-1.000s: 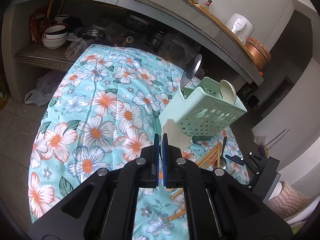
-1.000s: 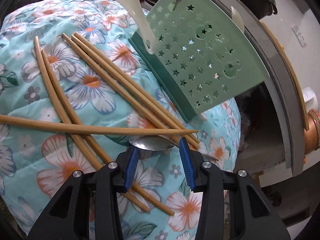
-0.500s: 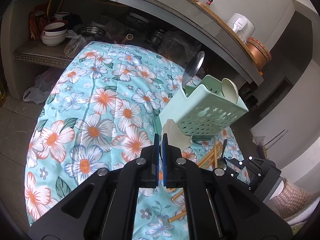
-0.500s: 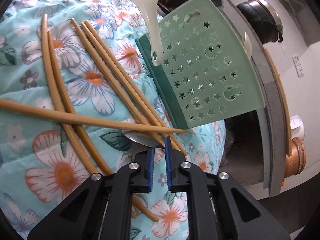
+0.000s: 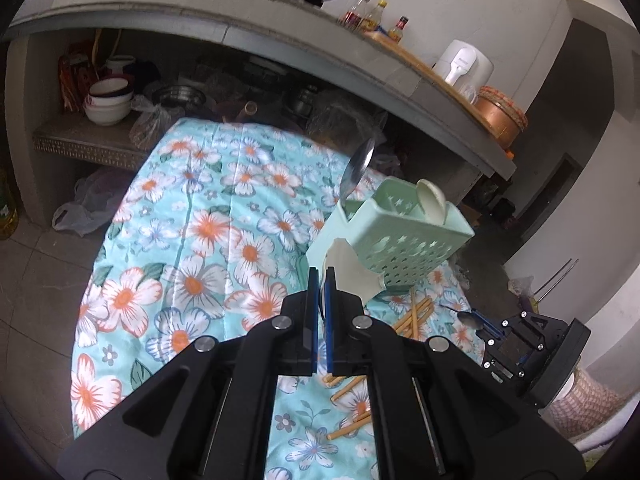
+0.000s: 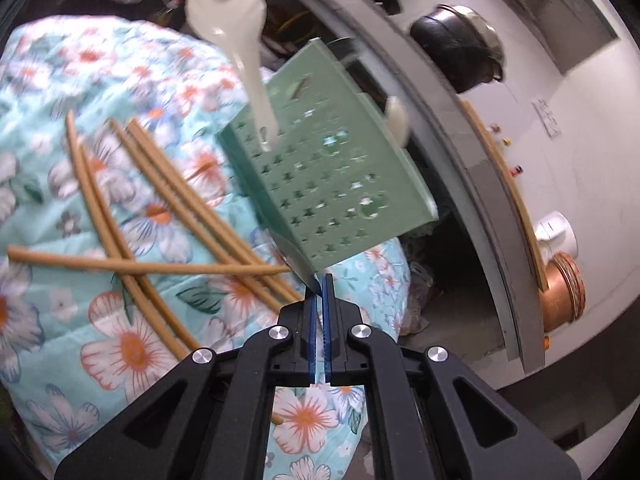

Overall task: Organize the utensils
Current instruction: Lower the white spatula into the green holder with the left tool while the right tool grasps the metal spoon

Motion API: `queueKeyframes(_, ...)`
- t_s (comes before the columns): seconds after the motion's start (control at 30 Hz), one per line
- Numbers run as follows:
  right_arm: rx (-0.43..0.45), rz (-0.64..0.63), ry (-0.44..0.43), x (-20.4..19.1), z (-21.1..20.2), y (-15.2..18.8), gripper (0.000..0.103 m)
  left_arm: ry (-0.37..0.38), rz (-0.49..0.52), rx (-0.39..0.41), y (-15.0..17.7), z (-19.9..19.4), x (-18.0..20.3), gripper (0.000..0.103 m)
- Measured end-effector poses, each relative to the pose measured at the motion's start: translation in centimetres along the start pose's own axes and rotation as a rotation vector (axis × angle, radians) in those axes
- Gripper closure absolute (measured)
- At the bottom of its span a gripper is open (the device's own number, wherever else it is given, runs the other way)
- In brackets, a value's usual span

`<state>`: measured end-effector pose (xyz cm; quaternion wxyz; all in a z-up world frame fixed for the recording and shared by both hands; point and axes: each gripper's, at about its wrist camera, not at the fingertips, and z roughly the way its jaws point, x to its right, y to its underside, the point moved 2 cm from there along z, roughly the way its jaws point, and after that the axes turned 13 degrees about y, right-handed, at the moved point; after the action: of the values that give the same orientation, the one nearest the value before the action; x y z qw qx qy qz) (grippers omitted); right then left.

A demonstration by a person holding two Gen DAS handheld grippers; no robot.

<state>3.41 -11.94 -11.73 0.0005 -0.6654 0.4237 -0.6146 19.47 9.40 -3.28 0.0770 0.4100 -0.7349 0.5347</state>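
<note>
Left wrist view: a white ladle [image 5: 352, 276] is clenched in the left tool [image 5: 321, 276] beside the green caddy [image 5: 394, 240]. A metal spoon [image 6: 298, 260] is gripped by the right tool [image 6: 320, 284] above chopsticks [image 6: 168, 208] on the floral table [image 6: 132, 344].

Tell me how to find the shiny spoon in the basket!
Find the flowery cloth, then the green basket with star holes standing on it. A metal spoon sticks up from its far corner, bowl end on top. It is silver and thin, while the other spoon in the basket is white.

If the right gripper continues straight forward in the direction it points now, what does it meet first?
Most likely the green utensil basket: its lower corner sits just beyond the right gripper, which is shut on a metal spoon. Depth is hard to judge.
</note>
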Motion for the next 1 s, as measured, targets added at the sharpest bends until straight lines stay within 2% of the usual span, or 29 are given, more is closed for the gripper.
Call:
queueKeyframes(0.1,-0.029,0.106,0.012,1.6,0.1,-0.2,0.101,0.02,0.017,0.034,-0.7,-1.2,1.1,0.101)
queueKeyframes(0.3,-0.102,0.367,-0.017,5.2,1.4,0.1,0.101,0.086,0.047,0.097,-2.8,-2.9,3.6,0.101)
queueKeyframes(0.4,-0.115,0.464,-0.03,6.6,1.7,0.5,0.101,0.089,0.083,0.128,-4.1,-3.5,4.8,0.101)
queueKeyframes(0.5,-0.112,0.505,-0.017,7.2,1.6,0.7,0.101,0.041,0.129,0.144,-5.4,-3.5,5.6,0.101)
queueKeyframes(0.6,-0.105,0.546,-0.01,8.0,1.6,0.8,0.101,-0.064,0.194,0.131,-6.5,-2.7,6.1,0.101)
queueKeyframes(0.8,-0.067,0.641,0.01,10.8,1.6,0.6,0.101,-0.243,0.313,0.032,-8.0,0.6,6.4,0.101)
queueKeyframes(1.0,-0.006,0.717,0.028,14.1,1.3,0.0,0.101,-0.323,0.415,-0.053,-8.9,3.9,7.1,0.101)
